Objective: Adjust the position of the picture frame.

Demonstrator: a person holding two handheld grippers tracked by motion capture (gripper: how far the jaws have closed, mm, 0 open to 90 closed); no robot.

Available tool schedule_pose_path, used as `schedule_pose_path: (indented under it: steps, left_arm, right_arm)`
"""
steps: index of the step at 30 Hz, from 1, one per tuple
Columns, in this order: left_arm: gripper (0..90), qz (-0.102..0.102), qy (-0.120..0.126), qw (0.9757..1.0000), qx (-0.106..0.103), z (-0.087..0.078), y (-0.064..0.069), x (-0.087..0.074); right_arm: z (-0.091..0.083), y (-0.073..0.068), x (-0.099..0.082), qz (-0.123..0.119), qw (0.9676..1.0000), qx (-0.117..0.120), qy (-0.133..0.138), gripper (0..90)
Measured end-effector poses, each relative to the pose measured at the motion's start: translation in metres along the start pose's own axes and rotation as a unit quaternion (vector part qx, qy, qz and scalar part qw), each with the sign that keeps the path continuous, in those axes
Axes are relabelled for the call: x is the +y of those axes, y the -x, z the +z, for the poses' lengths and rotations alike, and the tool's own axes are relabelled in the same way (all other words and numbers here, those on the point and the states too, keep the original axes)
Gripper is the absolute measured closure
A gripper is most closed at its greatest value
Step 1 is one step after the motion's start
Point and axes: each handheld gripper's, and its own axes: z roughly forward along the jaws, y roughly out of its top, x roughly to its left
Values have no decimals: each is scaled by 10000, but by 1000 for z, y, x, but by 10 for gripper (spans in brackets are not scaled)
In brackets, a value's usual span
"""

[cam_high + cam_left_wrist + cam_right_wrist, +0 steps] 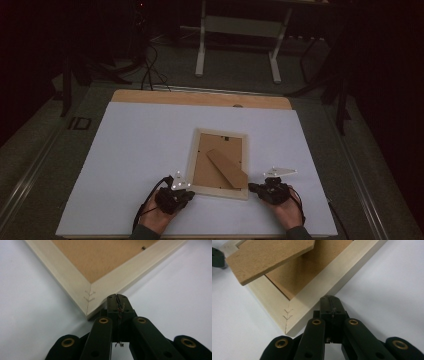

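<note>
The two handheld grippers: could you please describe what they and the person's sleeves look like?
Both the left gripper and the right gripper are black, with flat linkage arms joined by brass-coloured rivets. Each carries a pale grey three-cornered plate with bright dots on top, and a black cable loops back from each. The jaw tips are blocky with small screw holes. Dark sleeve cuffs show at the wrists.

the picture frame [191, 165] is showing pale cream wood around a tan-brown fibreboard backing [210, 167], with a lighter brown stand flap [227, 168] across it. the desk [140, 150] is showing a white sheet over a light wooden edge. each tool, left [117, 298] and right [331, 300], is showing black with brass-coloured rivets.
</note>
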Motion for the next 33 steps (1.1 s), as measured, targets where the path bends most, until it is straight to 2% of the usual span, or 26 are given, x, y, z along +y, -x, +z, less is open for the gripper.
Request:
schedule_pose_path:
  steps: [2,9,14,19,22,24,33]
  left_arm:
    - [900,16,30,9999,107,-2,-3,0]
    - [900,-301,103,9988,380,-8,-20,-2]
    - [900,-430,100,9970,634,-10,-27,-3]
    - [900,-561,98,9956,743,-11,-34,-4]
    - [900,-642,5,9945,825,-11,-39,-6]
    - [900,-721,-10,9941,811,-10,-42,-7]
    - [900,-720,24,9933,902,-7,-48,-3]
  right_arm:
    - [0,-1,1,-56,10000,64,-3,900]
    - [5,-8,4,-235,9996,176,-23,900]
    - [10,-15,6,-335,9992,223,-50,900]
    - [15,-22,8,-399,9988,277,-68,900]
    - [17,-26,9,-444,9985,319,-78,900]
    - [18,-28,9,-462,9983,350,-64,900]
    - [26,-40,12,-621,9969,475,-59,900]
